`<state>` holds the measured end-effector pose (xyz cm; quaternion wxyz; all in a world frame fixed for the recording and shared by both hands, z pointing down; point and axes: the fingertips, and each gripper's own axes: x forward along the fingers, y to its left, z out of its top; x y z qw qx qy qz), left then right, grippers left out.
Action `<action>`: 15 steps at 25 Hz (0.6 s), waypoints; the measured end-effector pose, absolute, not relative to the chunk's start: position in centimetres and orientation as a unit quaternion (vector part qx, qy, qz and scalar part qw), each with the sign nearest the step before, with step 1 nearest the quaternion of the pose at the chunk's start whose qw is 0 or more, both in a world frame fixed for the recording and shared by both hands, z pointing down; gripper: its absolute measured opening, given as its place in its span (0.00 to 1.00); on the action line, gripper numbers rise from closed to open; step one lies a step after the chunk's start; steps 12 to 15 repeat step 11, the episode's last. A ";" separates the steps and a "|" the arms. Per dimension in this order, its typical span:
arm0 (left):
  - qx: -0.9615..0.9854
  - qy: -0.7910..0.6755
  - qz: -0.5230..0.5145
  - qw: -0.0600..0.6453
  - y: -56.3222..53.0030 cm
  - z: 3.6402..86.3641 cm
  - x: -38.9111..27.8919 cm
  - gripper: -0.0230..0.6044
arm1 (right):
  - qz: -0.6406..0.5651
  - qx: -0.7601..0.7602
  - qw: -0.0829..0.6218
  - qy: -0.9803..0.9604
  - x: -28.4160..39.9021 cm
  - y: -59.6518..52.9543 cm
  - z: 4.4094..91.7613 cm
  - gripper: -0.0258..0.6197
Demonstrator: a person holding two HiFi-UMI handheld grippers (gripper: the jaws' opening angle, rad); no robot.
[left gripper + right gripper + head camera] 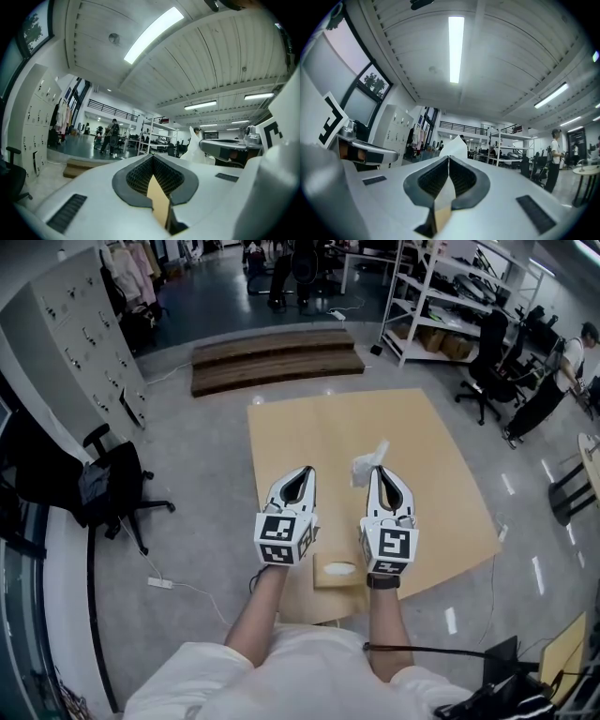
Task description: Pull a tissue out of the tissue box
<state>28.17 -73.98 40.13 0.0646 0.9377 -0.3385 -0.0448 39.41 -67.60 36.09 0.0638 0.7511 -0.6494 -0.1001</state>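
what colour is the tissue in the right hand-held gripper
The tissue is white, clearest in the head view.

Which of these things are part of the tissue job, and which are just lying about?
Job: tissue, pinched in the right gripper; tissue box; left gripper, shut and empty.
Lying about: black office chair, wooden platform, shelving, power strip.

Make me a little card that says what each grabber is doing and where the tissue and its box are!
right gripper: shut on the tissue, pointing level
left gripper: shut, nothing between its jaws, beside the right one
tissue: white, pinched at the jaw tips, apart from the box
tissue box: tan, low between both grippers, white showing in its top slot
underneath: a tan board on the grey floor
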 end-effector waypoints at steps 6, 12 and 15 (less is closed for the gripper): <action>0.941 -0.329 -0.043 0.063 -74.0 40.0 28.9 0.04 | -0.103 0.755 0.063 -0.645 39.7 -67.8 35.7 0.05; 0.941 -0.329 -0.042 0.064 -74.0 40.3 28.4 0.04 | -0.100 0.753 0.064 -0.647 39.1 -68.0 36.0 0.05; 0.941 -0.329 -0.042 0.064 -74.0 40.3 28.4 0.04 | -0.100 0.753 0.064 -0.647 39.1 -68.0 36.0 0.05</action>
